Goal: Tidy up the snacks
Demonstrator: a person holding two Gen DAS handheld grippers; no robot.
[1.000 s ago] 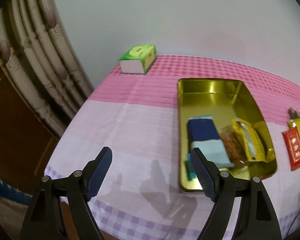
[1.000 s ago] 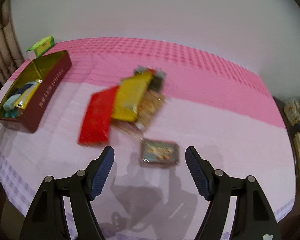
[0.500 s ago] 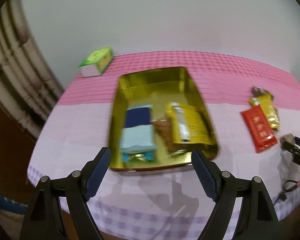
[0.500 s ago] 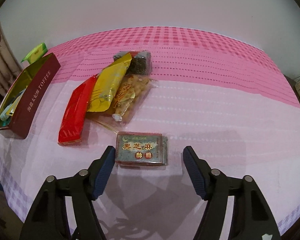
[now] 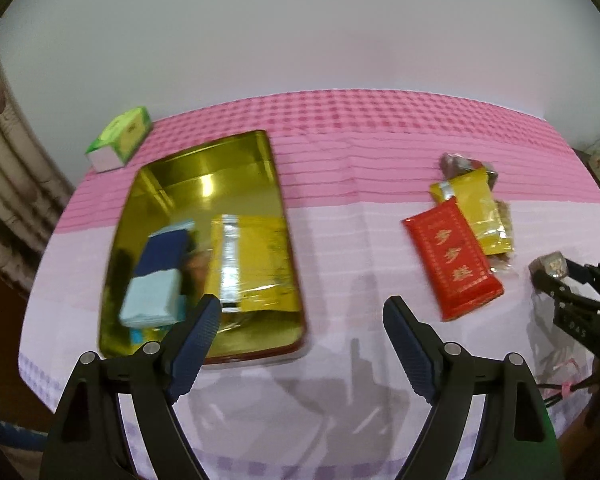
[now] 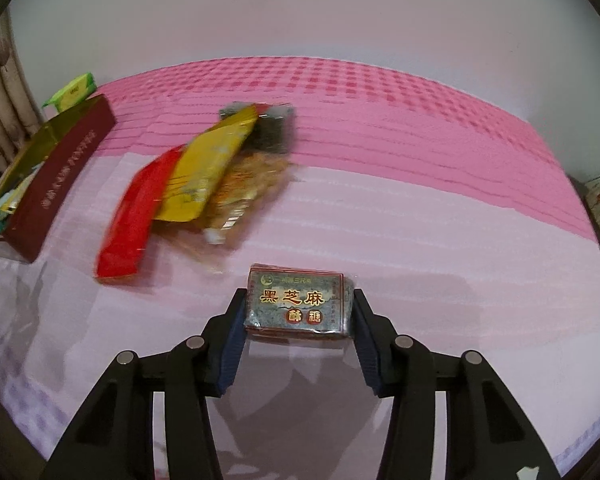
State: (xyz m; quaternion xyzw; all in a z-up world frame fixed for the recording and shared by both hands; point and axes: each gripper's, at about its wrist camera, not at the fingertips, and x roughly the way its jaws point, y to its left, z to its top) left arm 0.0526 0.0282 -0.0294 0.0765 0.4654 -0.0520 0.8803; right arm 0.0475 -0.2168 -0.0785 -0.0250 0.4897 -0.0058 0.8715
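Note:
A dark sesame candy pack point(image 6: 298, 304) lies on the pink cloth between the fingers of my right gripper point(image 6: 299, 296). Its jaws are closing and both pads touch the pack's short ends. In the left wrist view that gripper point(image 5: 560, 280) and pack point(image 5: 552, 266) sit at the far right. My left gripper point(image 5: 302, 304) is open and holds nothing, above the table's front between the gold tin point(image 5: 204, 168) and a snack pile. The pile has a red pack point(image 5: 452, 264), a yellow pack point(image 5: 476, 208) and others underneath. The tin holds a blue pack point(image 5: 160, 264) and a yellow pack point(image 5: 252, 264).
A green tissue box point(image 5: 120, 138) stands at the back left corner beyond the tin. The tin's maroon outer wall point(image 6: 60, 176) faces the pile. A curtain point(image 5: 4, 184) hangs left of the table. The table edge runs just below both grippers.
The right gripper's jaws came together onto the sesame pack. The left gripper swung right, so the tin slid to the view's left and the snack pile and right gripper came into view.

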